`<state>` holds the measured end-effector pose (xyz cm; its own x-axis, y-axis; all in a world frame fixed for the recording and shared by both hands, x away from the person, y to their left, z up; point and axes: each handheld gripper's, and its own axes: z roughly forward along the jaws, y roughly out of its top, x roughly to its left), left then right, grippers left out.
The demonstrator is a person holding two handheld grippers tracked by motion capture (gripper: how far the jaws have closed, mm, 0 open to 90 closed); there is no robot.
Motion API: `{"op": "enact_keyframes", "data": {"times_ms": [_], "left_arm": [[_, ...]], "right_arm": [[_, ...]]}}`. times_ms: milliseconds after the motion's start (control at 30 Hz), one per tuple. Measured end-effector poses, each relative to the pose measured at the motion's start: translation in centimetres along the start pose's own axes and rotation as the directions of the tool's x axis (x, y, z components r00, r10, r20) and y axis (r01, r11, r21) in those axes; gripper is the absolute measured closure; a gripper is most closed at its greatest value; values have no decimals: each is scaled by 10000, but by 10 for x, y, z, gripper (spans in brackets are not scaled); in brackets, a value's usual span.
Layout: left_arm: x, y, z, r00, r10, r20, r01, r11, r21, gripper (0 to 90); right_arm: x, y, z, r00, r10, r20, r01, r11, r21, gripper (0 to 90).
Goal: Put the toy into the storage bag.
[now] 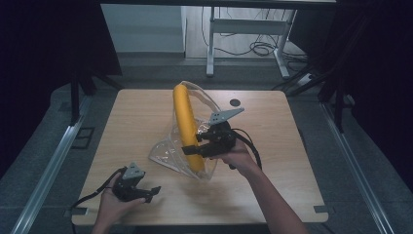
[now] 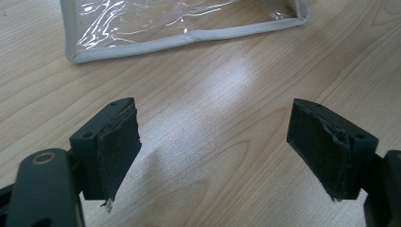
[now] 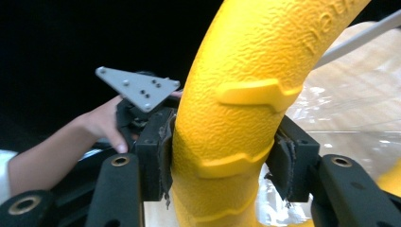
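Right gripper (image 1: pixel 192 146) clamped on yellow ring (image 1: pixel 187 126), apparently partly inside the clear pouch (image 1: pixel 168 153); left gripper (image 1: pixel 148 194) jaws wide apart over table (image 1: pixel 272 146).

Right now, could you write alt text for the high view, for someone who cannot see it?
The right gripper clamps a yellow curved tube that stands inside a clear plastic pouch at the middle of a wooden table. The left gripper, jaws open, rests near the table's front edge, apart from the pouch.
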<state>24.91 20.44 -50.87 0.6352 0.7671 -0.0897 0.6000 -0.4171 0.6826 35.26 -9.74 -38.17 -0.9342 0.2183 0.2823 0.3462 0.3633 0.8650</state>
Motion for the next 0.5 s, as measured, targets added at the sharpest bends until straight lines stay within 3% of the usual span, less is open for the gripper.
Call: {"op": "enact_keyframes", "data": {"times_ms": [67,233,333,500], "left_arm": [[0,0,0,10000,1,-2,-1,10000,7,176],[0,0,1,10000,46,1,-46,10000,63,176],[0,0,1,10000,71,-3,-71,9999,89,176],[0,0,1,10000,61,6,-61,10000,68,176]], "right_arm": [[1,0,-1,9988,-237,423,236,9997,22,449],[6,-1,3,9943,-728,780,703,9969,346,392],[7,-2,4,9914,-818,1025,777,9960,429,367],[9,-3,-2,9888,-686,1327,694,9976,-14,315]]}}
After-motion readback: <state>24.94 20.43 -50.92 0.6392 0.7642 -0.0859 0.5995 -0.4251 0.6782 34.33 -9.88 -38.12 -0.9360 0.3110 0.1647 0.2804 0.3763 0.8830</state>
